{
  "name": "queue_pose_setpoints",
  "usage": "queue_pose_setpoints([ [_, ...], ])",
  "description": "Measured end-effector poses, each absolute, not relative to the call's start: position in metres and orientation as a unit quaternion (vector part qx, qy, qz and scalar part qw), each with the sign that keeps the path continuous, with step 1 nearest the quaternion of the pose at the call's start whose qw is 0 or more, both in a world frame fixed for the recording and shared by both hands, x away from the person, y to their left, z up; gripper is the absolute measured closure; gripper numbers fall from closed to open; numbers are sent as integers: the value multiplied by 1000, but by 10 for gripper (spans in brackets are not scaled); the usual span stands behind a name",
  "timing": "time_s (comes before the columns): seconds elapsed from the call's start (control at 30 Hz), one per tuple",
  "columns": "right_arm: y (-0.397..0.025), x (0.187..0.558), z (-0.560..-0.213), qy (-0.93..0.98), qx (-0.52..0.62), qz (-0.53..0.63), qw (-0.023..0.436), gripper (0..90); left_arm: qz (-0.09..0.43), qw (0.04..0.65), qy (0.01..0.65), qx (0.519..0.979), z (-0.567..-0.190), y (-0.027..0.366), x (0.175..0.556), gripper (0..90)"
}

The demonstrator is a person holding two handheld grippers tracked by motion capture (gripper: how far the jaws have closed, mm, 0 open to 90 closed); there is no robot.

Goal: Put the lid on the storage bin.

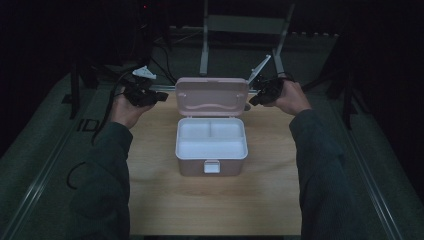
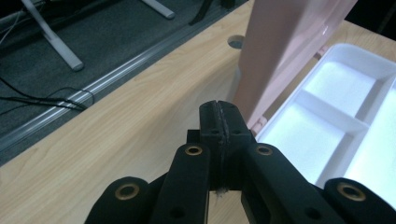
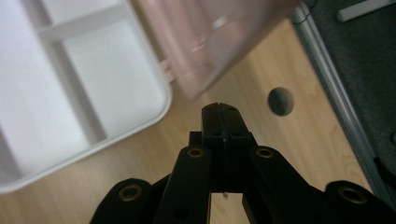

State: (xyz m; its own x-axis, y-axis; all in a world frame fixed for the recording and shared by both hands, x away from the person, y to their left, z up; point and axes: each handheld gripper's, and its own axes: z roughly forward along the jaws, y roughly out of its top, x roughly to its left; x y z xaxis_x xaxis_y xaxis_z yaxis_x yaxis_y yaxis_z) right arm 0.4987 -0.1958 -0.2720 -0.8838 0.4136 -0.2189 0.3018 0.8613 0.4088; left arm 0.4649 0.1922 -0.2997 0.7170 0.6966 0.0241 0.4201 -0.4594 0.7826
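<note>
Both grippers, left and right, pinched empty beside the upright lid; a nudge probably slams it onto the white tray.

Pink box, white tray, black grippers.

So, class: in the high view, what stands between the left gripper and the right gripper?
The raised pink lid of the open box stands between the left gripper and the right gripper; the high view shows it.
</note>
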Motion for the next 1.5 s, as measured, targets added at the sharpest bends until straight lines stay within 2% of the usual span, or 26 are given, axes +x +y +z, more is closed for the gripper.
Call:
queue_pose_setpoints([
  [0.3, -194, 512, -262, 931, 215, 233, 183, 900, 176, 421, 338, 823, -286, 178, 477, 896],
  [0.8, -193, 511, -266, 921, 198, 277, 189, 900, 175, 437, 330, 818, -281, 167, 478, 894],
  [1.13, -202, 492, -268, 926, 158, 293, 178, 900, 159, 458, 310, 818, -287, 170, 460, 893],
  [1.5, -205, 471, -283, 942, 103, 291, 129, 900, 142, 453, 289, 831, -302, 166, 448, 864],
])
